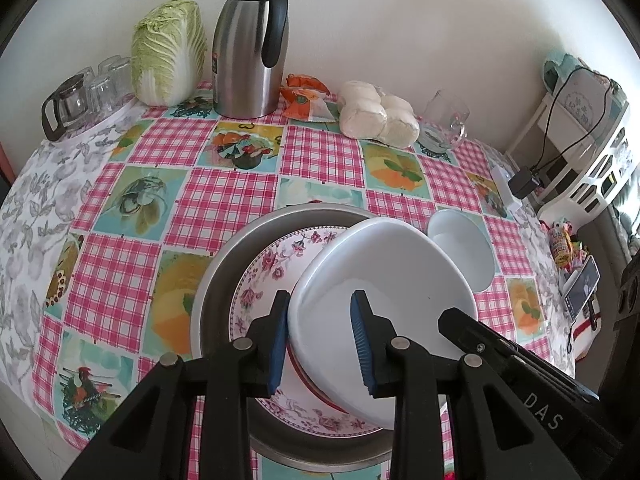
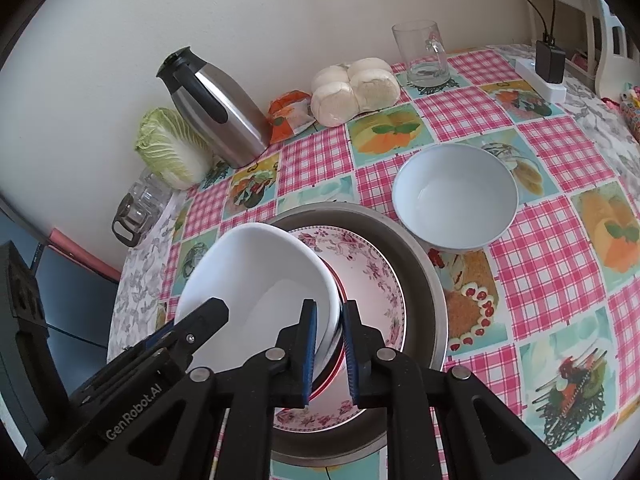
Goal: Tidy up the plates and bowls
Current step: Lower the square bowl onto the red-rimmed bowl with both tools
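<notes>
- White and glossy, a shallow bowl (image 1: 384, 280) sits tilted over a flower-patterned plate (image 1: 276, 264), held on opposite sides of its rim by both grippers.
- The left gripper (image 1: 320, 344) has the bowl's rim between its blue pads; one pad lies against the outer wall, the other stands inside the bowl. A gap shows at the inner pad, so I cannot tell whether the jaws truly clamp the rim.
- The right gripper (image 2: 328, 354) has its jaws nearly together, pinching the bowl's rim from the other side, one pad inside and one outside.
- In the right wrist view the same white bowl (image 2: 260, 280) leans with its far edge raised, and a red-edged rim (image 2: 338, 364) shows just under it on the plate.
- The patterned plate (image 2: 372, 280) rests inside a wide grey metal pan (image 1: 224, 256), which stands on a pink checked tablecloth (image 1: 216, 200) with fruit pictures.
- A second white bowl (image 2: 454, 196), deeper and upright, stands on the cloth just beside the pan, apart from both grippers.
- Along the wall at the back of the table stand a steel thermos jug (image 1: 250, 40) with a black handle, a Chinese cabbage (image 1: 168, 52), an orange packet (image 1: 306, 98) and a bag of white buns (image 1: 378, 114).
- A glass mug (image 2: 424, 54) stands near the buns; more glassware (image 1: 80, 92) sits at the far left corner.
- A white power strip (image 2: 540, 80) with a black plug lies at the table's right edge.
</notes>
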Available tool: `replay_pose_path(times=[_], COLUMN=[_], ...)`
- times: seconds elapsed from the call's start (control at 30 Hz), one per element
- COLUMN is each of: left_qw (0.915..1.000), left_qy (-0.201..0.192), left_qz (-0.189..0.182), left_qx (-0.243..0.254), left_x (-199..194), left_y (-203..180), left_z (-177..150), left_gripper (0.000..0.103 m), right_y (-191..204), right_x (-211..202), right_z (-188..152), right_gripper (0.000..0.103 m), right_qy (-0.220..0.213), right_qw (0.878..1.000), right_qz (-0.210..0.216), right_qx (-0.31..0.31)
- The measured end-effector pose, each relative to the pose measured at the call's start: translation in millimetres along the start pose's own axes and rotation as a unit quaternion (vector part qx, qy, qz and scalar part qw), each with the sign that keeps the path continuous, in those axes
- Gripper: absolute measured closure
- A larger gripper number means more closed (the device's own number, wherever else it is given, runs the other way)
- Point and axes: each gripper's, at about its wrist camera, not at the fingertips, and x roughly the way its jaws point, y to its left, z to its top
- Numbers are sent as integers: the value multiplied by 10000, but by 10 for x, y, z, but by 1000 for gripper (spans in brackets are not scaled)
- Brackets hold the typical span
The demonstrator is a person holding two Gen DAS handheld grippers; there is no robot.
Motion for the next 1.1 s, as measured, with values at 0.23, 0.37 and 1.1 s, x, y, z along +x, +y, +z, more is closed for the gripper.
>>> replay_pose_path(times=[0.23, 0.37, 1.1], left_qw=[10000, 9999, 9990], left_qy=[-67, -106, -401], left_qz=[-63, -47, 65], left_qx=[-19, 10, -163], left_x=[-48, -69, -268], left_y=[1, -10, 114], left_z=[4, 10, 44], left_gripper=[72, 72, 55], right_y=[-9, -16, 7], right_x=[1, 25, -61], right_z=[9, 5, 20], right_gripper=[86, 86, 85], right_qy=[17, 35, -25], right_qw=[10000, 10000, 10000], right_qz=[35, 21, -2], right_qx=[39, 48, -37])
